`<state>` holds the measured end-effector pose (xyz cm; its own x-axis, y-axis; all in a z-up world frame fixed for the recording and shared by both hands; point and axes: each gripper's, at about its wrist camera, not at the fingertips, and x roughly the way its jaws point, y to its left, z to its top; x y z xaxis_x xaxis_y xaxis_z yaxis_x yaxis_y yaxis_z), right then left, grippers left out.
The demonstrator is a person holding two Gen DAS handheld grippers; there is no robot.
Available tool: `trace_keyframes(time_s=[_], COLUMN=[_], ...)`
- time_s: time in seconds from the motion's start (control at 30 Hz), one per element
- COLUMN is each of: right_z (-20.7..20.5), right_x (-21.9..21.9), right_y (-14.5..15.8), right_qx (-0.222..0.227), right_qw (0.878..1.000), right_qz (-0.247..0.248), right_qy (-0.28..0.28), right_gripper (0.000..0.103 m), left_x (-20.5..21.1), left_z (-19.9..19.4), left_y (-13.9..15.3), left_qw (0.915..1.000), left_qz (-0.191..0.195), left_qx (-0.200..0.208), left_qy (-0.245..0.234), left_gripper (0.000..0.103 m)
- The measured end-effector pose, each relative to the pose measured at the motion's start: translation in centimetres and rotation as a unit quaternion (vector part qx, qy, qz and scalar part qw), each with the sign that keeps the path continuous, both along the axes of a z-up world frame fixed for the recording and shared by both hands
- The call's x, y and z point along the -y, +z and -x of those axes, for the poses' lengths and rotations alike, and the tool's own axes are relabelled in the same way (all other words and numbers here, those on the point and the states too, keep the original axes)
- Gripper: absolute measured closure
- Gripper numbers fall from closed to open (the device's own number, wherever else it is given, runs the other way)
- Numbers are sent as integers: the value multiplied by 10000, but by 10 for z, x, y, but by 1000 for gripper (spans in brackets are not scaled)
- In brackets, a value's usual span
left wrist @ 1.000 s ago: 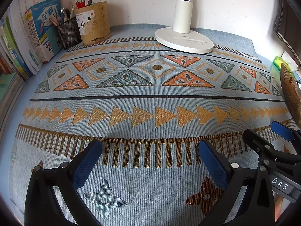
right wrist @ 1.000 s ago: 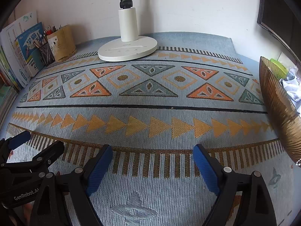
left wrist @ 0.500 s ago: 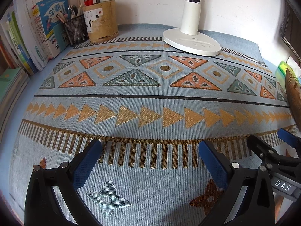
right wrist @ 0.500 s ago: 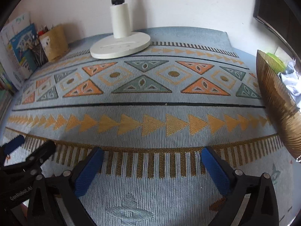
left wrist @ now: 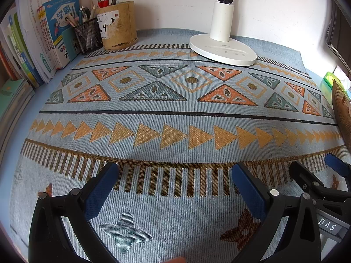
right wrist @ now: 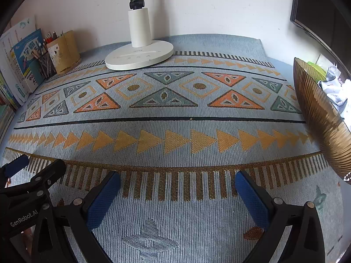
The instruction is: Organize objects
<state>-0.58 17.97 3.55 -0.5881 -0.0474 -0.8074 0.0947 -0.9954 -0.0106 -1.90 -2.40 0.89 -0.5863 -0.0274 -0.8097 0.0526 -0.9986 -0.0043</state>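
My left gripper (left wrist: pixel 174 171) hangs open over the near part of a patterned blue woven mat (left wrist: pixel 175 114), with nothing between its blue pads. To its right, my right gripper (right wrist: pixel 177 178) is also open wide and empty above the same mat (right wrist: pixel 175 120). In the left wrist view the right gripper (left wrist: pixel 313 164) shows at the right edge. The right wrist view has the left gripper (right wrist: pixel 40 163) at its left edge. A brown ribbed bowl (right wrist: pixel 318 118) at the mat's right side holds crumpled paper (right wrist: pixel 335 92).
A white lamp base (left wrist: pixel 222 49) stands at the back against the wall. At the back left are a bamboo pen holder (left wrist: pixel 118 26), a mesh pen cup (left wrist: pixel 87 35) and upright books (left wrist: pixel 50 32). A dark screen (right wrist: pixel 318 11) is at the upper right.
The right gripper's jaws have spread wider than a second ago. Both views have shifted only slightly, and nothing on the mat has moved.
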Motion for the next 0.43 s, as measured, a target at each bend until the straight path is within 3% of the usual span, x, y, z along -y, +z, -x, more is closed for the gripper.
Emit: trace_keyframes(time_s=[0.43], right_z=[0], right_x=[0], right_y=[0], right_qx=[-1], right_qw=[10000], right_qz=[-1], right_qy=[0], right_gripper=[0], left_x=[-1], left_z=[0], left_y=[-1], left_qw=[10000], left_qz=[0], left_qx=[-3], left_qy=[8], left_gripper=[0])
